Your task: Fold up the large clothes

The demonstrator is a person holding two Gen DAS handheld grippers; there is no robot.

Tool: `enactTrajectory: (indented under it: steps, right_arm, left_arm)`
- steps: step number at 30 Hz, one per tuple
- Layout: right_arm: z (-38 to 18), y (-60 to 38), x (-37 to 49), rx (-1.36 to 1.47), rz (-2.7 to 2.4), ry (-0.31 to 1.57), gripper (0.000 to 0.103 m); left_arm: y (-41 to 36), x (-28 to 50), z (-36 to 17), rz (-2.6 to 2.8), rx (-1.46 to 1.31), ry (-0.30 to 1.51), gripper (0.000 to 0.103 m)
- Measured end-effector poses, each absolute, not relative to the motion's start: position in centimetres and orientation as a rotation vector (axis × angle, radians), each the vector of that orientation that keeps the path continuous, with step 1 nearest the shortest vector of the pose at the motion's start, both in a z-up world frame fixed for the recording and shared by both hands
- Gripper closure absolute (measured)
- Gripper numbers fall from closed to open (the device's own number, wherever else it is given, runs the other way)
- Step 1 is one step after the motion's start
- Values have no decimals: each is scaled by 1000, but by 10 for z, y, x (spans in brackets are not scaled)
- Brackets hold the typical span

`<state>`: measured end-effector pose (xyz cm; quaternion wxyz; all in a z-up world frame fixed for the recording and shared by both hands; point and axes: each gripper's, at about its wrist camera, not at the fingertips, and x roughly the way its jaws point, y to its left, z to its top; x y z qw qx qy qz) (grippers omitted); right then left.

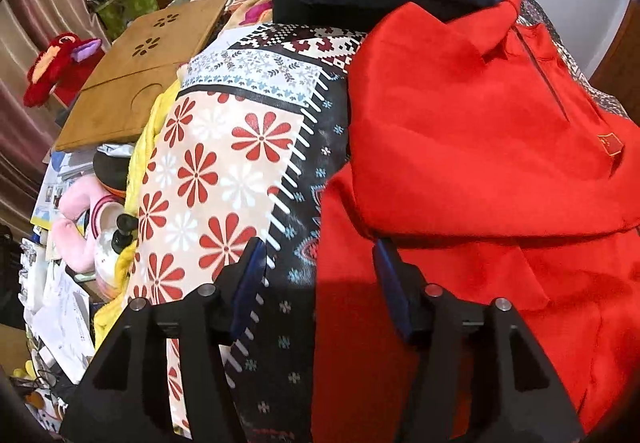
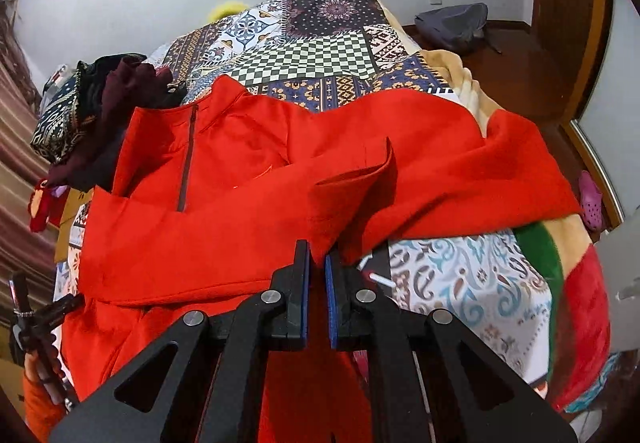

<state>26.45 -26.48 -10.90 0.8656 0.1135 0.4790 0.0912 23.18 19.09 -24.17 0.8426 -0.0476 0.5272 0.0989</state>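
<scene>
No writing is readable; only a small square badge (image 1: pixel 610 144) marks the red pullover (image 2: pixel 248 179), spread across the patchwork bedspread (image 2: pixel 320 55) toward its near edge. The right gripper (image 2: pixel 318 263) pinches a raised fold of red cloth, while the left gripper (image 1: pixel 318 263) hangs spread over the garment's edge, with open bedspread beside it.

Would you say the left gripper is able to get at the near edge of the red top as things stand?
Probably yes: the left gripper is open, with the red top edge lying just ahead between its fingers, and nothing covers it there.

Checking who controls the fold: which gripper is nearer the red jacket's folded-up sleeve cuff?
Right. The right gripper is shut on the red jacket just below that cuff. The left gripper hangs open over the jacket's left edge, holding nothing.
</scene>
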Motion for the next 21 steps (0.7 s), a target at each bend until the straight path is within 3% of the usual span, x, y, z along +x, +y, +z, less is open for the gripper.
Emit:
enactTrajectory:
  steps: [5,16,21]
  right_arm:
    - [-100,-269,257,236,194,993,86]
    - [-52,-324,243,336,104,816,46]
    - [-47,-361,243,389,17,773,40]
  left_arm:
    - [187,221,-224,182,-132,1091,47]
    - [147,237,-147,91,-88,915,37]
    - [120,265,-123,32,-80,854,33]
